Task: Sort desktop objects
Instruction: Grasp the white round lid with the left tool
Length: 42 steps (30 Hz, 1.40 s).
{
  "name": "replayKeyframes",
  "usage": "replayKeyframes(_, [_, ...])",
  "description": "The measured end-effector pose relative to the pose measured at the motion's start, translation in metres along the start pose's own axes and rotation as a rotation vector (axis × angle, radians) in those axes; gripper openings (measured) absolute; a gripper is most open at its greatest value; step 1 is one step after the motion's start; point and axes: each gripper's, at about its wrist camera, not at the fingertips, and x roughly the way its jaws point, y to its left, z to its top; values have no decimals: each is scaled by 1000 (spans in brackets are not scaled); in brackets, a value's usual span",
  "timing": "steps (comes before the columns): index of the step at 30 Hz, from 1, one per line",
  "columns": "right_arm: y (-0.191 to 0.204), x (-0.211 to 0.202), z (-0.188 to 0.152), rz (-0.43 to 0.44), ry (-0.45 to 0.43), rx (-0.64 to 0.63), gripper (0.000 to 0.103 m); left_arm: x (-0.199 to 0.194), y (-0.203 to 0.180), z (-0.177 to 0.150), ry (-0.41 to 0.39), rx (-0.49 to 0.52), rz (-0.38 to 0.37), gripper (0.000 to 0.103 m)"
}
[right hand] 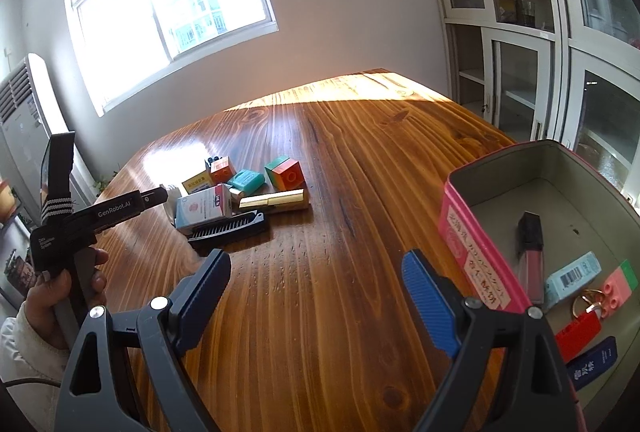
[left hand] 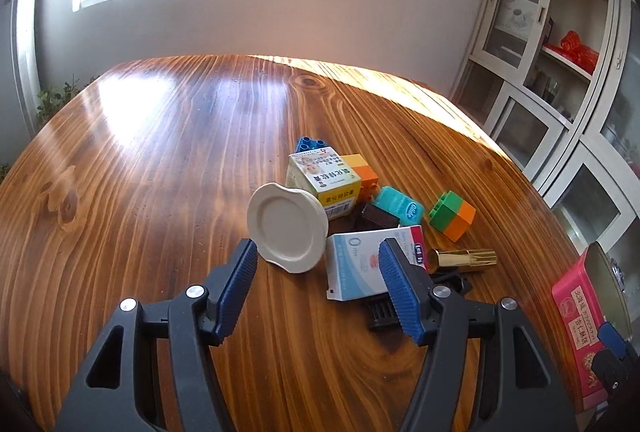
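Note:
A heap of small objects lies on the wooden table [left hand: 160, 160]: a tilted white dish [left hand: 285, 228], a yellow medicine box [left hand: 326, 182], a white-blue box [left hand: 362, 268], a teal case [left hand: 396, 206], a green-orange block [left hand: 452, 216], a gold tube [left hand: 464, 258] and a black comb [right hand: 228, 228]. My left gripper [left hand: 318, 258] is open just before the dish and the white-blue box. My right gripper [right hand: 316, 268] is open and empty over bare table, left of the pink tin [right hand: 476, 256], which holds several small items.
The pink tin also shows at the right edge of the left wrist view [left hand: 576, 328]. White glass-door cabinets [right hand: 520, 32] stand behind the table on the right. A window [right hand: 168, 0] and an air conditioner [right hand: 24, 112] are on the far left side.

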Motion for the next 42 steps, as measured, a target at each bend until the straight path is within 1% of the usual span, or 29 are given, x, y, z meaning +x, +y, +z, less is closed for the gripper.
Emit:
replayKeyframes(3, [5,8,1,9,17,-3,90,9,7,3,-6,15,17,67])
replayKeyframes(5, [6,13,2,14,25,-4,90,13,8,5,-13,34,13,71])
replayKeyframes(7, [7,18,4,19,32,-5,90,16,9,7,-26,53,15,78])
replayKeyframes(10, [11,25,7,25,41,-13,90,23,11,11,-35,72,11,80])
replayKeyframes(18, [24,49,20,38,60,-42,90,49,16,20,4,75,2,80])
replayKeyframes(22, [27,64,28,48,79,-44,90,58,13,23,14,92,17,80])
replayKeyframes(25, [32,76,34,51,100,-57,90,65,12,25,40,99,31,80])
replayKeyframes(30, [39,93,42,61,128,-78,90,74,20,25,80,57,8,80])
replayKeyframes(32, [39,101,44,62,141,-74,90,76,25,24,98,33,0,80])
replayKeyframes(34, [39,110,45,52,157,-74,90,77,28,23,108,20,-11,66])
replayKeyframes(42, [42,133,46,29,203,-102,90,64,26,23,71,29,23,65])
